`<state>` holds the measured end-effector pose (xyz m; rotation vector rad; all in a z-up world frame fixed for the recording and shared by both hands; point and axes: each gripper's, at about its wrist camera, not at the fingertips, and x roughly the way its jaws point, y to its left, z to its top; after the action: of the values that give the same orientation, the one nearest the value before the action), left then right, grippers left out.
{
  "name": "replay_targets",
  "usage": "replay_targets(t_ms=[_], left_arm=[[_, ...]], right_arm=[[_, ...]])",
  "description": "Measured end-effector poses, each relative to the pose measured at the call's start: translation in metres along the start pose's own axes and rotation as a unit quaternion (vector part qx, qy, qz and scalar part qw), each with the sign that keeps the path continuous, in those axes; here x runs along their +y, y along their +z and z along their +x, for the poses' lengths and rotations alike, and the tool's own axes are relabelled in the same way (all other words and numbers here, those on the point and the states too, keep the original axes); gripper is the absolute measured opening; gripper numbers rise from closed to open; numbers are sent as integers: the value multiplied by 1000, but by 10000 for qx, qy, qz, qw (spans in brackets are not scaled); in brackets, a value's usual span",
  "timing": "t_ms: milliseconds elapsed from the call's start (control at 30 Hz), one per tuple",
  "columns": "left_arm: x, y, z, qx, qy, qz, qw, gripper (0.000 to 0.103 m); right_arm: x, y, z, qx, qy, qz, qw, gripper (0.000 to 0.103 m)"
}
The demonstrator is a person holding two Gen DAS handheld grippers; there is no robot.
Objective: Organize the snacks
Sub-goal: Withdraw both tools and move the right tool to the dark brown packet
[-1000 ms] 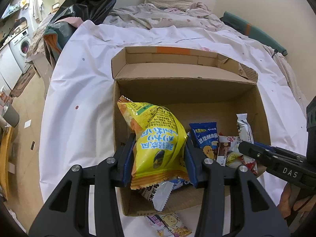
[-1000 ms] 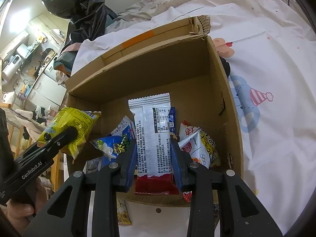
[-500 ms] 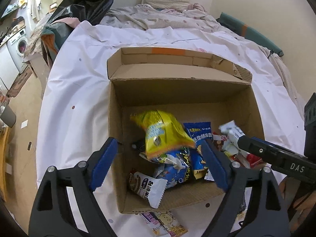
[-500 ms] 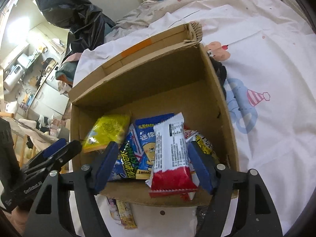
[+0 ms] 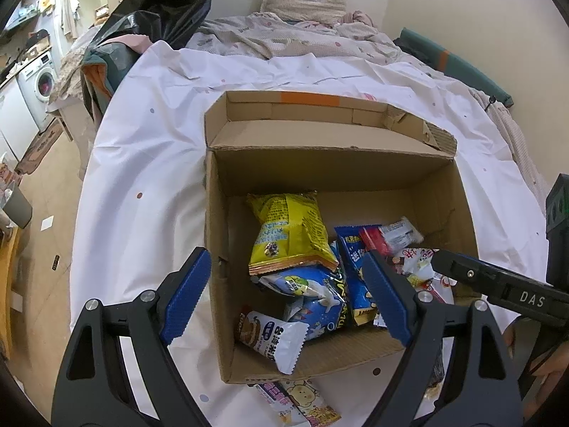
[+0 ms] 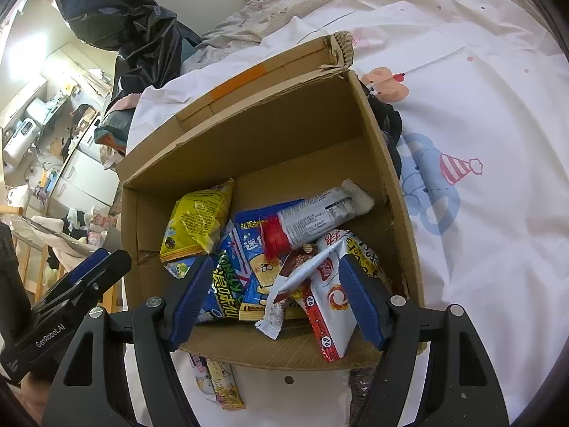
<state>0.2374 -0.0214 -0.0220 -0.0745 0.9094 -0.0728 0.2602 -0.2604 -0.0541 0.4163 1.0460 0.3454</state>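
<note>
An open cardboard box stands on a white sheet and holds several snack packs. A yellow bag lies at the box's left on top of blue packs. My left gripper hovers over the box's near edge, open, with nothing between its blue pads. In the right wrist view a red-and-silver bar lies slanted across the pile, next to the yellow bag. My right gripper is open above the near right of the box and touches no pack.
One snack pack lies on the sheet just outside the box's near wall. A black plastic bag and bedding sit behind the box. A dark item rests against the box's right wall. The floor drops off at the left.
Both grippers opened. The yellow bag dropped from the left gripper and the red-and-silver bar from the right one; both now lie in the box.
</note>
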Motion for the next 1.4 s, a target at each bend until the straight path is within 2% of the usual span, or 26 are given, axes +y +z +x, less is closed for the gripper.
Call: replay_targets(t_ms=[167, 367, 567, 800, 933, 1100, 1400], left_arm=[[1, -3, -9, -230, 101, 61, 9997, 84], [2, -8, -25, -503, 278, 263, 9980, 84], [13, -8, -44, -664, 210, 88, 9975, 85], [24, -20, -65, -780, 177, -125, 9967, 96], [29, -31, -73, -712, 216, -256, 9969, 96], [38, -50, -73, -371, 212, -550, 9976, 96], [37, -77, -56, 166, 577, -752, 9954, 96]], right_arm=[[3, -2, -6, -50, 91, -14, 9999, 76], [12, -9, -16, -158, -14, -315, 9994, 76], [7, -19, -27, -137, 50, -190, 9997, 76], [5, -33, -53, -301, -61, -315, 9990, 76], [-5, -43, -61, -255, -107, -196, 9994, 79], [-13, -57, -69, -233, -237, -236, 9992, 82], [-40, -68, -75, -117, -465, -6, 9988, 82]])
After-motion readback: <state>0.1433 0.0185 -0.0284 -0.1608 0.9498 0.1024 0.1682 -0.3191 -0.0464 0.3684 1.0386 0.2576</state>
